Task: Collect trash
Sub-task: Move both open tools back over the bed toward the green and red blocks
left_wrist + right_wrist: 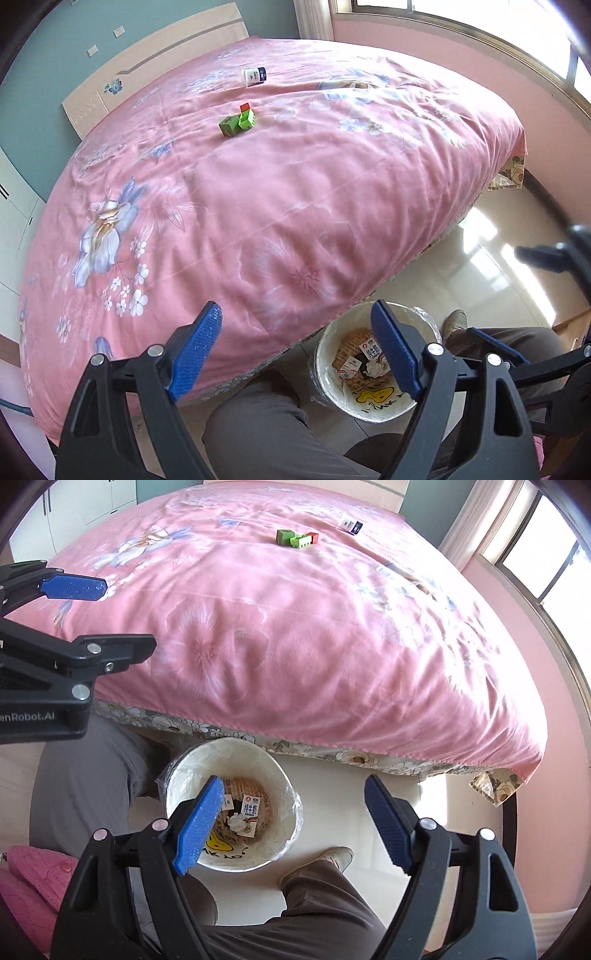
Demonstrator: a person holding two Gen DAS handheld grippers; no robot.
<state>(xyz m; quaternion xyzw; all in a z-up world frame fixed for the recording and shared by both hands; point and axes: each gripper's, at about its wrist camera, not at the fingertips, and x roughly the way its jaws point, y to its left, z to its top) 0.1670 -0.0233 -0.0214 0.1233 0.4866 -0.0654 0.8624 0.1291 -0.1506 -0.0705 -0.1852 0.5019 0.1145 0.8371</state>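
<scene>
A white trash bin (pixel 327 354) (pixel 284 775) stands on the floor at the bed's foot, holding cartons and crumpled paper (pixel 251 812). On the pink bedspread lie green boxes with a red one (pixel 238 120) (pixel 297 538) and, farther off, a white-and-blue carton (pixel 254 76) (pixel 351 525). My left gripper (pixel 295 350) is open and empty over the bed's edge, beside the bin. My right gripper (pixel 291 819) is open and empty just above the bin. The left gripper also shows at the left of the right wrist view (pixel 74 587).
The pink floral bed (pixel 258 206) (pixel 295 627) fills most of both views. The person's grey-trousered legs (pixel 258 424) (pixel 317 897) and a shoe (pixel 338 856) flank the bin on the glossy tile floor. A window and pink wall are to the right.
</scene>
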